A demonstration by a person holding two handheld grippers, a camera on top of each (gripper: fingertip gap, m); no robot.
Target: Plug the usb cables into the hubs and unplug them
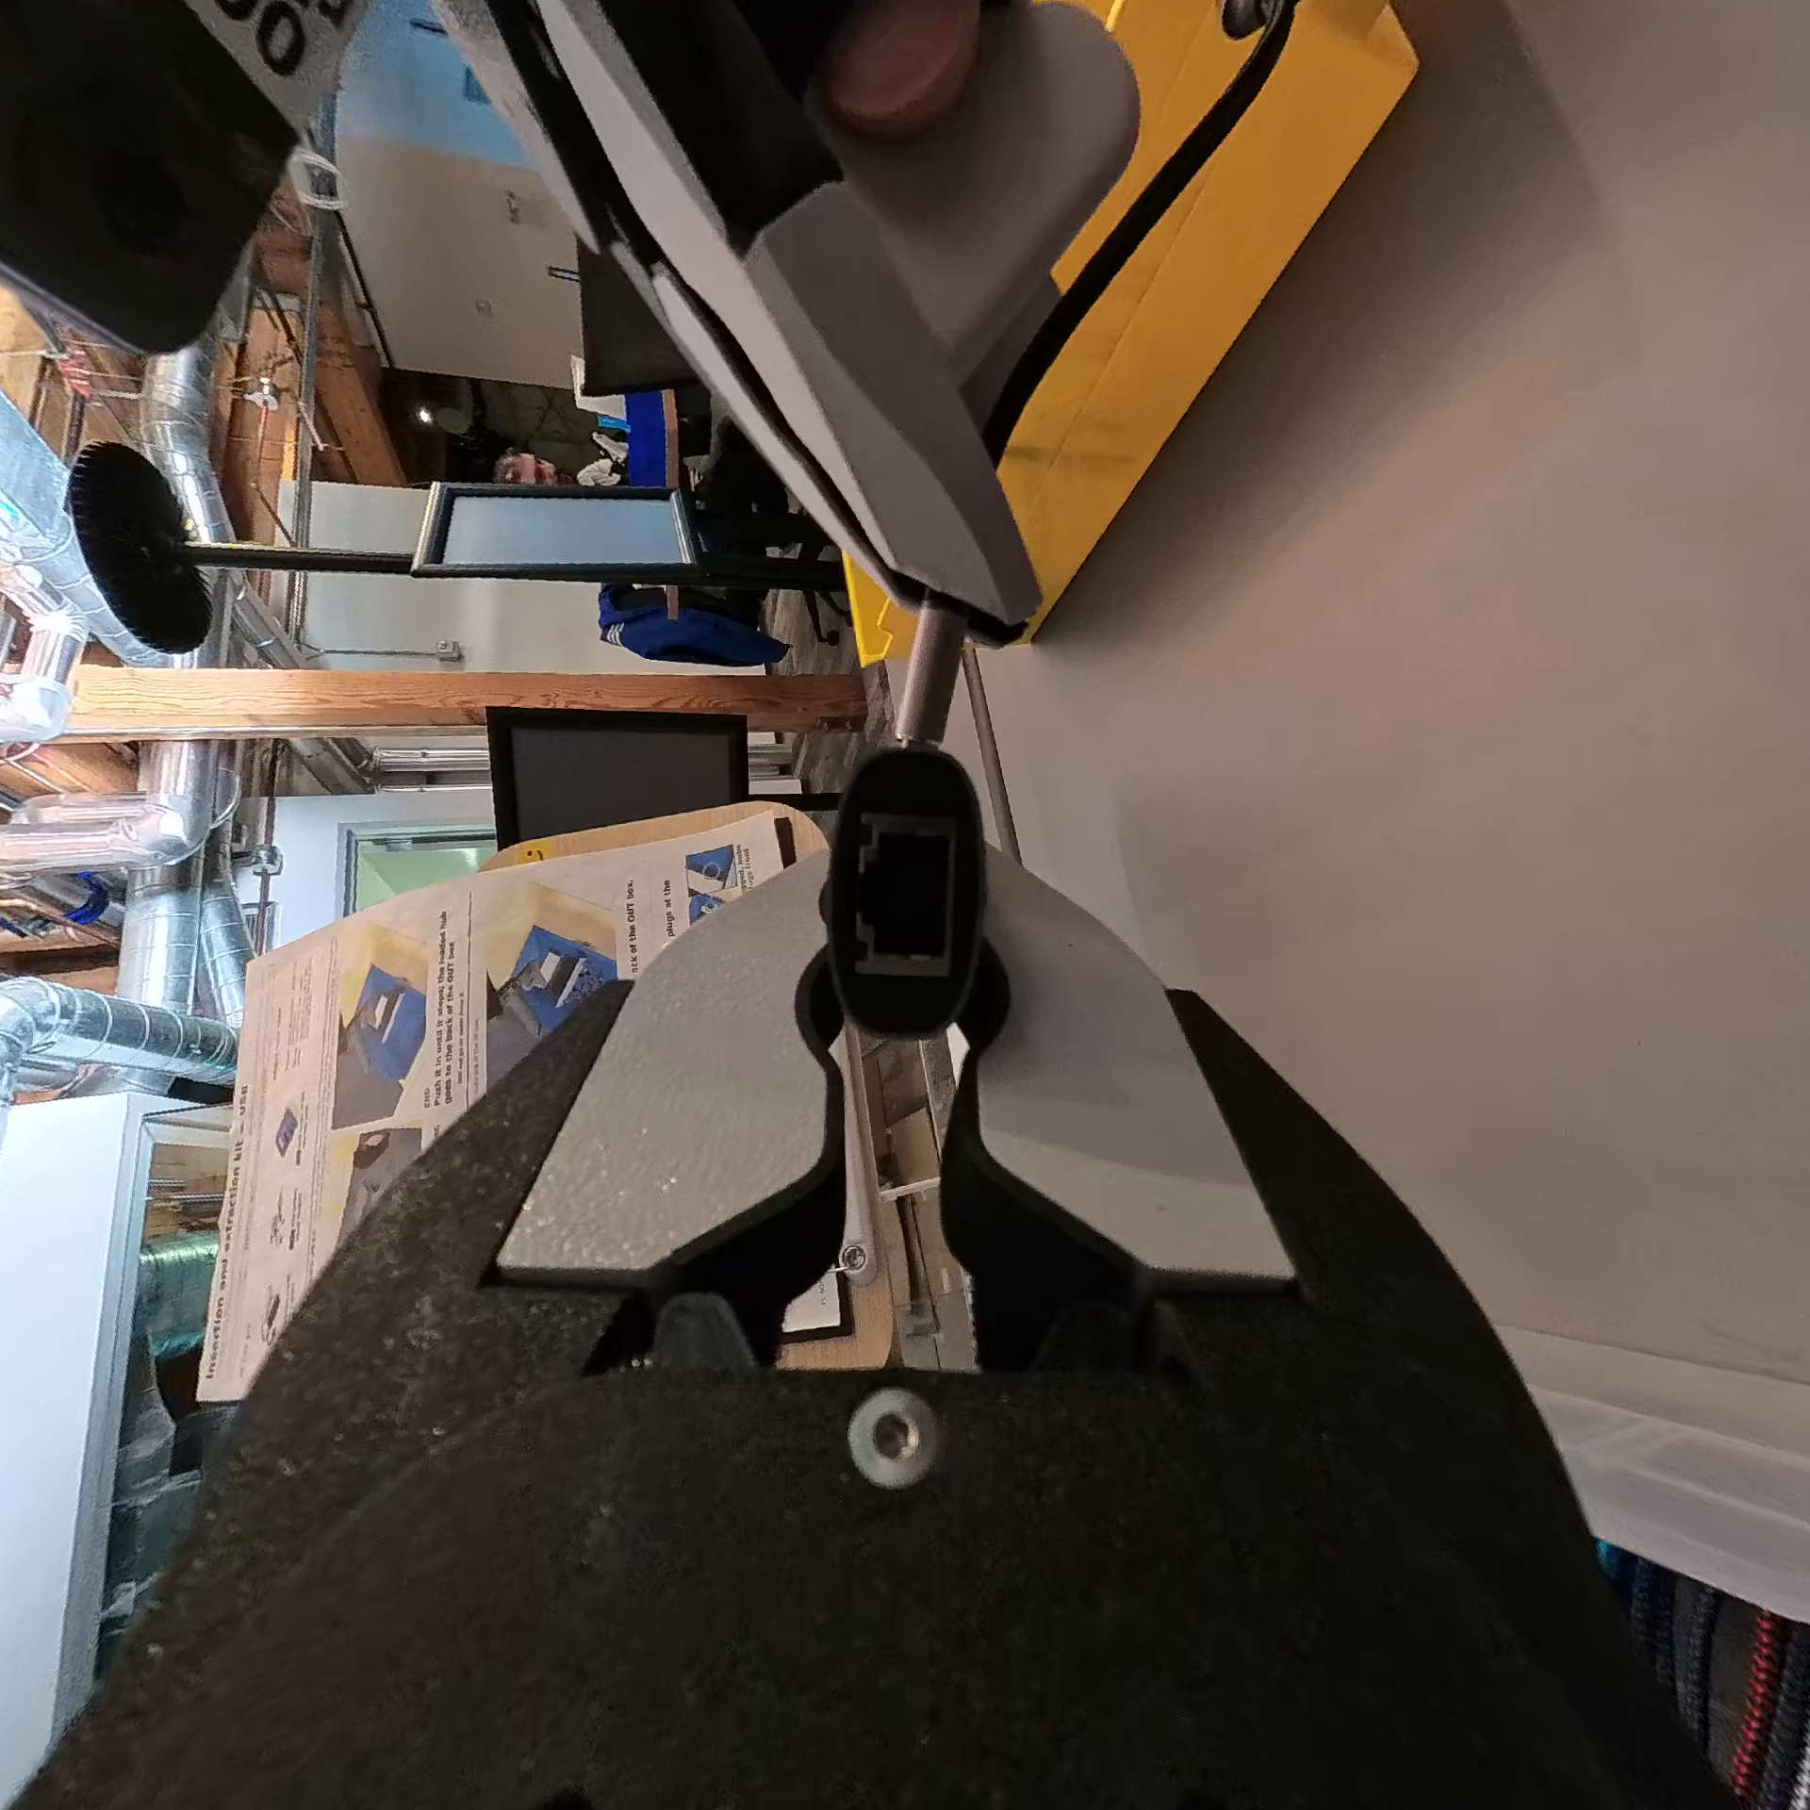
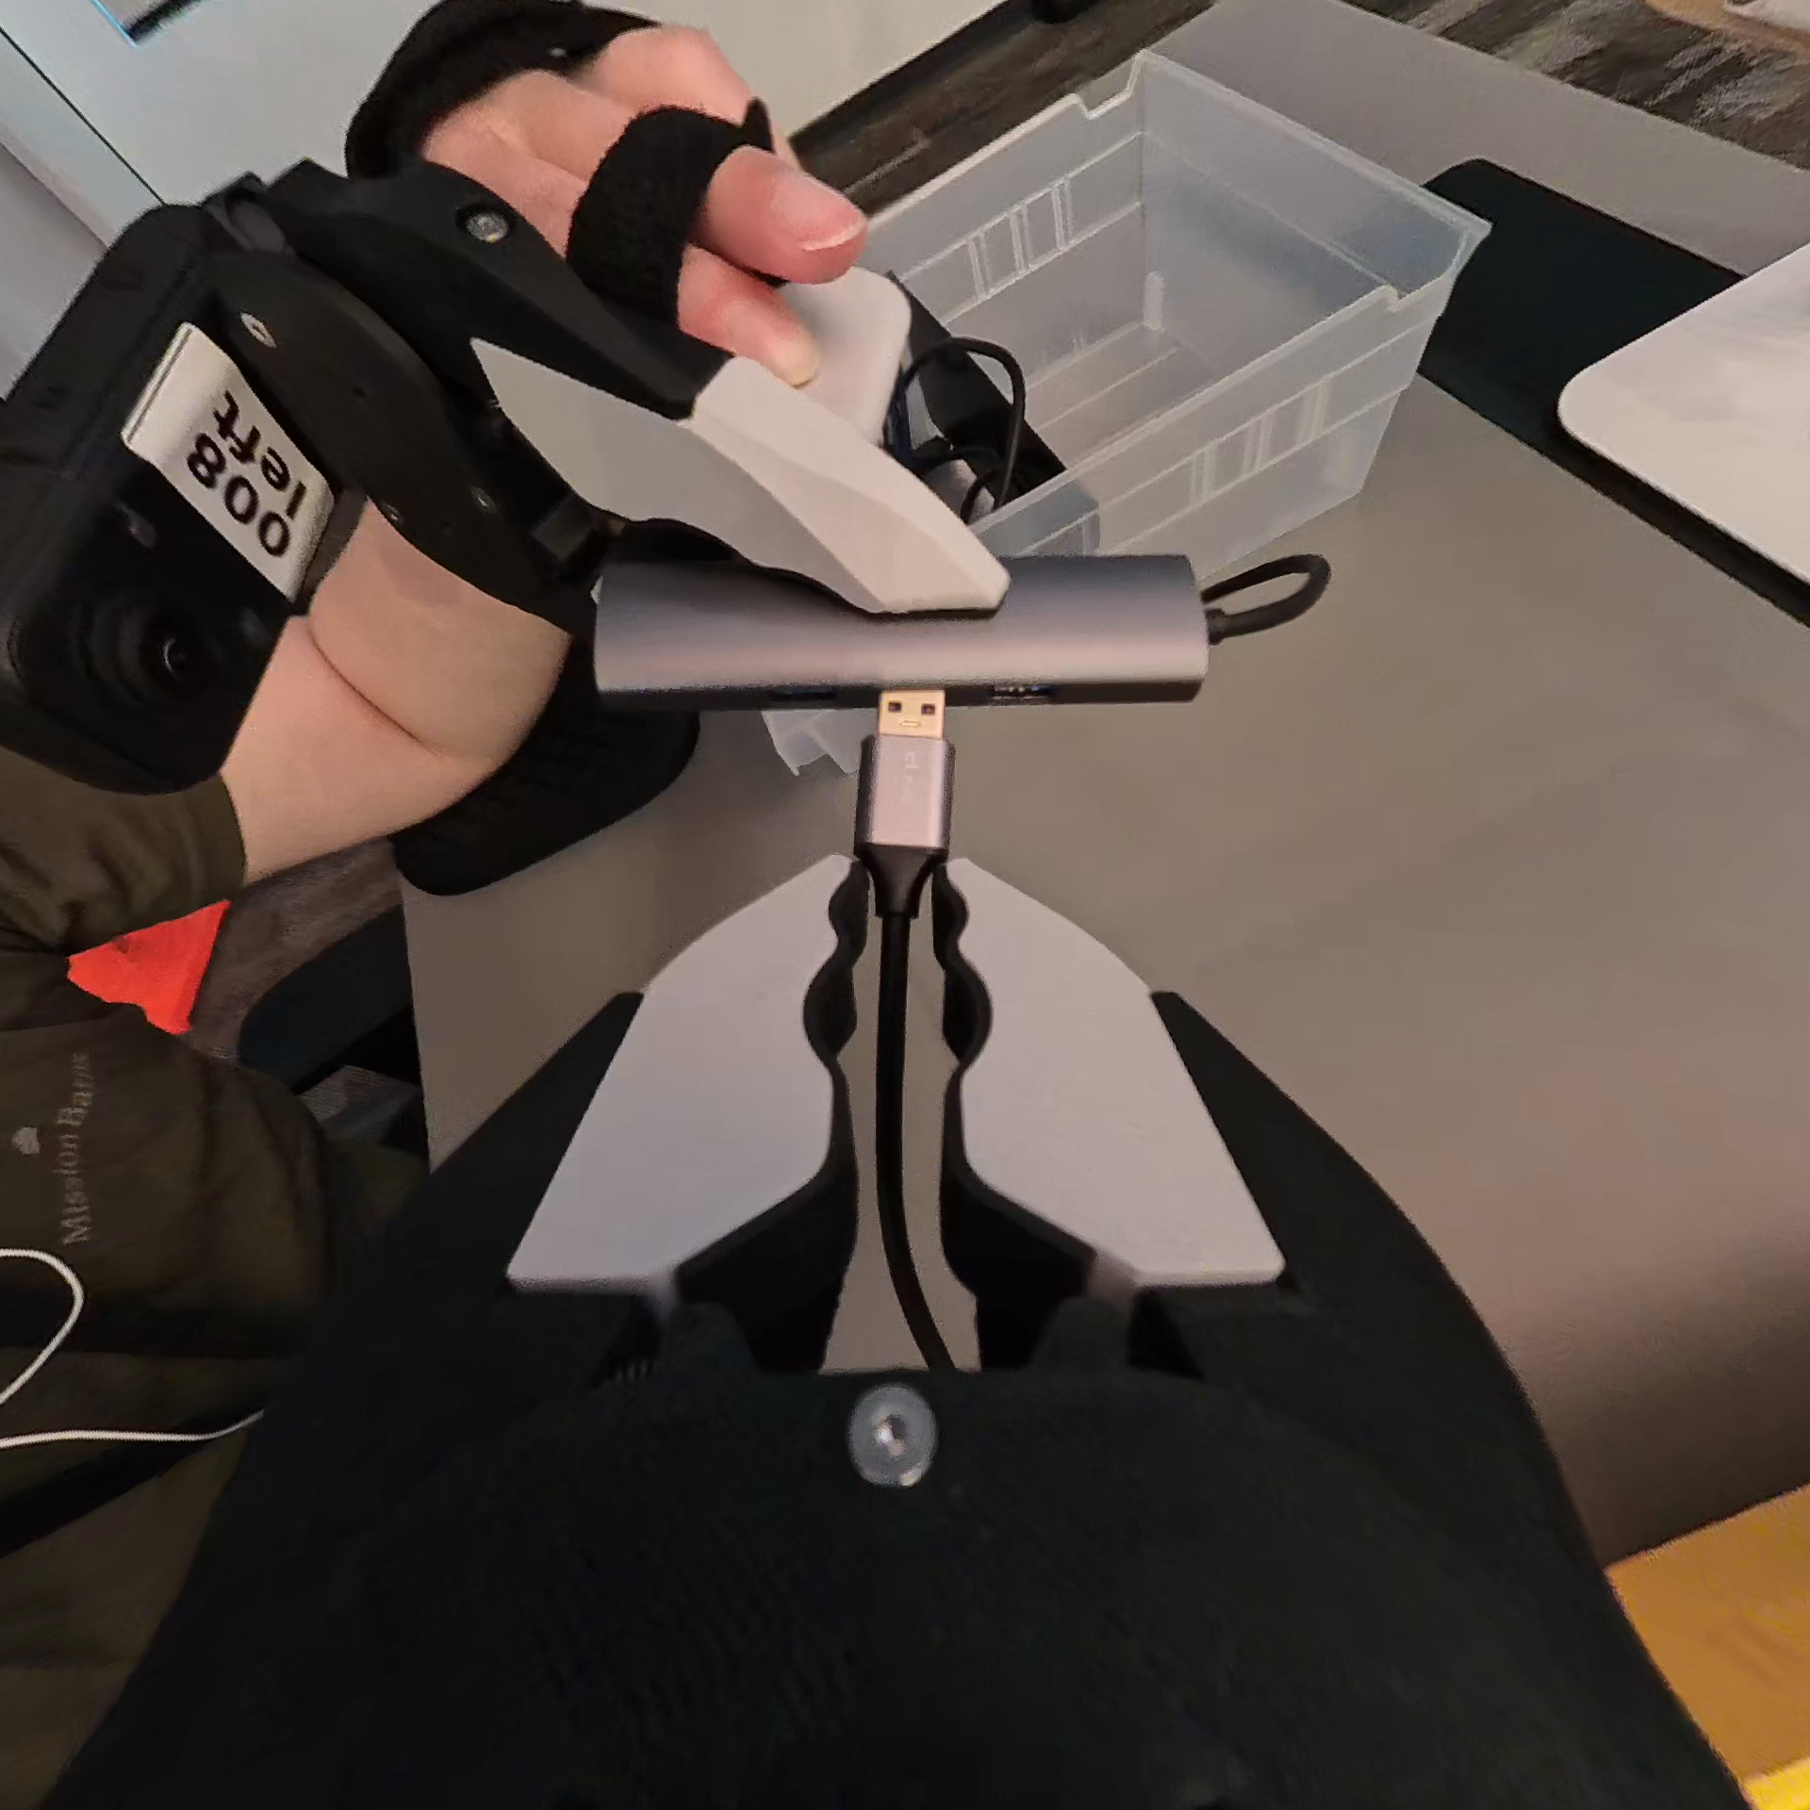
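Closest to the camera, the right gripper [image 2: 901, 881] is squeezed tight on a black USB cable [image 2: 893, 1126], which runs down between its two grey fingers [image 2: 725, 1077]. The silver plug [image 2: 906, 784] sticks out past the fingertips, and its gold tip just touches the long side of the grey USB hub [image 2: 1077, 627]. It sits between two blue ports, so I cannot tell if it is really in a slot yet.

The left gripper [image 2: 940, 597] is clamped on the hub and holds it up in the air, above the grey table [image 2: 1371, 979]. In the left wrist view the hub's dark end face [image 1: 906, 906], with a square socket in it, sits between that gripper's fingertips [image 1: 906, 979]. The plug shell [image 1: 926, 676] comes in from above it.

Behind the hub stands a clear plastic bin [image 2: 1224, 294] with more dark cables in it. A yellow box [image 1: 1175, 372] lies on the table too.

To do this step well, I think the right hand should line the plug up straight with a port, not tilted. Then it should push slowly while the left hand keeps the hub very still. If the plug is crooked, it may jam or slip off the edge.
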